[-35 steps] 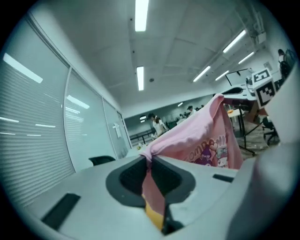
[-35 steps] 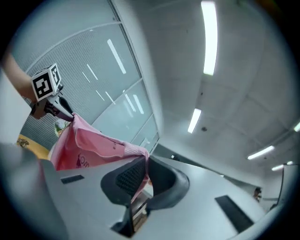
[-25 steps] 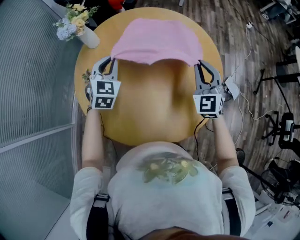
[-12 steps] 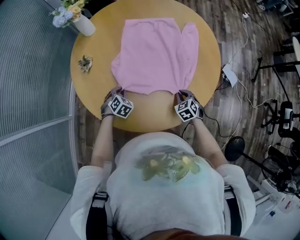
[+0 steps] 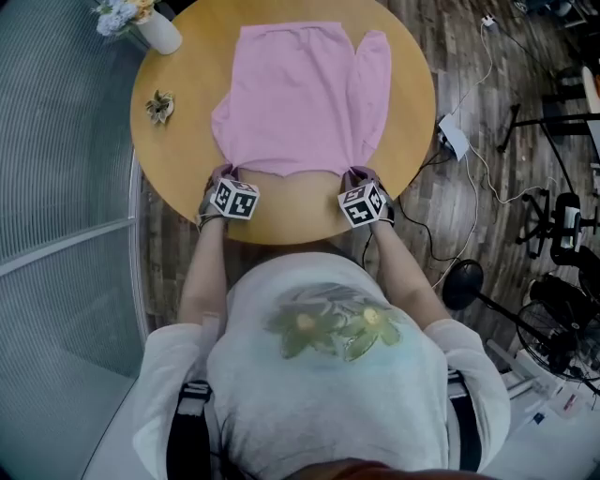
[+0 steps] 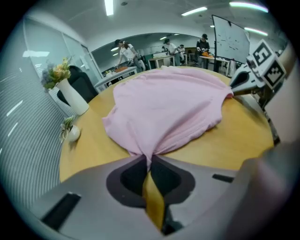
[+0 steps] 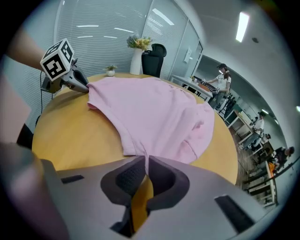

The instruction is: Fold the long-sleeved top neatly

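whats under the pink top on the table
Only the round wooden table shows beneath the pink top, which lies spread on it, its near hem pinched in the left tongs and right tongs. Anything under the cloth is covered.

1. The top [image 5: 300,98] is soft pink all over, with no pattern.
2. The desk [image 5: 187,141] is a warm yellow-brown.
3. The left gripper [image 5: 225,173] and the right gripper [image 5: 359,172] are grey. Each has a cube with black and white squares on it.
4. Inside the jaws the pads [image 7: 125,180] are black, with a yellow strip [image 7: 140,201] behind them.
5. The vase [image 5: 157,33] is white. Its flowers [image 5: 117,11] are yellow and pale blue.
6. The floor [image 5: 469,216] is dark brown with plank stripes.
7. The person's shirt [image 5: 328,403] is light grey with a green and yellow picture.
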`<state>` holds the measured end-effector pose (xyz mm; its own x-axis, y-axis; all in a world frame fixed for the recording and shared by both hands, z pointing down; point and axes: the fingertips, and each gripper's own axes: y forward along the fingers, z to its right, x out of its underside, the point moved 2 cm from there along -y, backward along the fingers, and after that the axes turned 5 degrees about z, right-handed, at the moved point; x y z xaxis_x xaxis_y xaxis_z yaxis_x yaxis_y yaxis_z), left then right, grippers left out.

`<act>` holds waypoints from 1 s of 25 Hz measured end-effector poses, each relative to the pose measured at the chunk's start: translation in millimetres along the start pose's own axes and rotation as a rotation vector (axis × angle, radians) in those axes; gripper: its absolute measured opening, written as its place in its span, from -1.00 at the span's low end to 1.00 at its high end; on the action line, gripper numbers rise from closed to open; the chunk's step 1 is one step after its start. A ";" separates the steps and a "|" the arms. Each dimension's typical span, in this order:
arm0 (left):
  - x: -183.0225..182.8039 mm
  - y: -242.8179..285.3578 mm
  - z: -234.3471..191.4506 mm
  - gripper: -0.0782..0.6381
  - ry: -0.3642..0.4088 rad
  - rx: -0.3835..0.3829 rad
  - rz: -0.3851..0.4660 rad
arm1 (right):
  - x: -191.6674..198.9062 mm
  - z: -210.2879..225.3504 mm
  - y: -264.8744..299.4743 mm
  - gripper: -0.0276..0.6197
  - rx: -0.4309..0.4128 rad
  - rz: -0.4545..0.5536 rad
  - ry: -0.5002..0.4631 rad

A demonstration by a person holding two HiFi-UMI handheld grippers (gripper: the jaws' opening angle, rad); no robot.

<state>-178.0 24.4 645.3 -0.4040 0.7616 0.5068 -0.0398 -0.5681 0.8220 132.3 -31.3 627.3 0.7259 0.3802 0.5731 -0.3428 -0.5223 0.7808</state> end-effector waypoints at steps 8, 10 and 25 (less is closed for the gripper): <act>-2.0 1.4 1.0 -0.71 -0.009 -0.034 -0.050 | -0.2 1.0 1.3 -0.81 -0.042 -0.042 0.022; -1.3 0.9 2.4 -0.71 0.004 -0.016 -0.056 | 0.9 1.1 0.5 -0.81 -0.068 -0.042 0.033; -42.4 -55.9 -16.6 -0.35 -0.351 0.082 0.043 | -24.3 155.9 -25.0 -0.28 -0.096 0.159 0.633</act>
<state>-173.8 18.7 573.5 -0.0647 0.8062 0.5881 0.0495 -0.5860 0.8088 216.2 -146.6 555.1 0.1811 0.6946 0.6963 -0.4901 -0.5500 0.6762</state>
